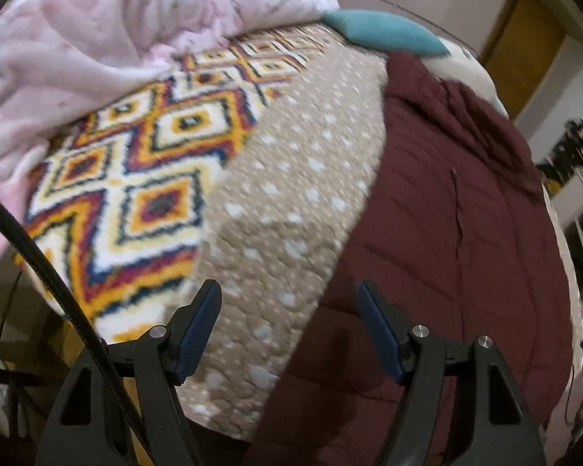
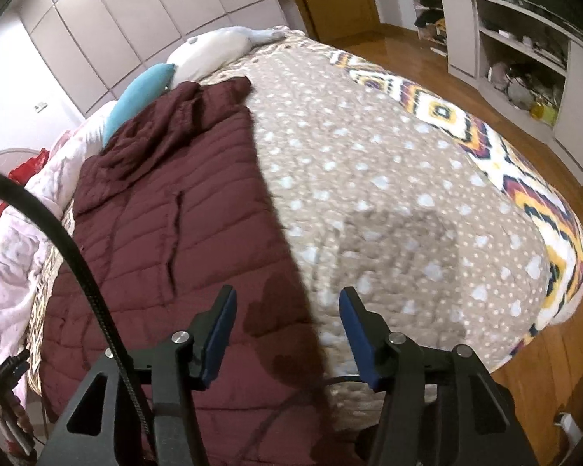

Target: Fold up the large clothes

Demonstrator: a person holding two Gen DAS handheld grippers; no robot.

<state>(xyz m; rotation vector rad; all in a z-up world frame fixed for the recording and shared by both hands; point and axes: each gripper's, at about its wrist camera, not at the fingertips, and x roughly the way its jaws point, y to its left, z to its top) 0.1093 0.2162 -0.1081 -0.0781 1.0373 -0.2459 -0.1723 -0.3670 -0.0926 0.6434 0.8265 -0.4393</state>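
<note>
Both grippers over the bed, lining up on the maroon quilted jacket.

The maroon quilted jacket (image 2: 167, 209) lies spread flat along one side of the spotted beige bedspread (image 2: 388, 178), its collar end bunched up near the teal cushion (image 2: 140, 93). My left gripper (image 1: 289, 326) and right gripper (image 2: 287, 330) both hang above it with fingers wide and nothing between them. I judge the fold starts at the jacket's near edge: I'd bring each gripper down on a separate corner of it, pinch only the jacket and not the bedspread beneath, then lift evenly so the quilting doesn't twist.
</note>
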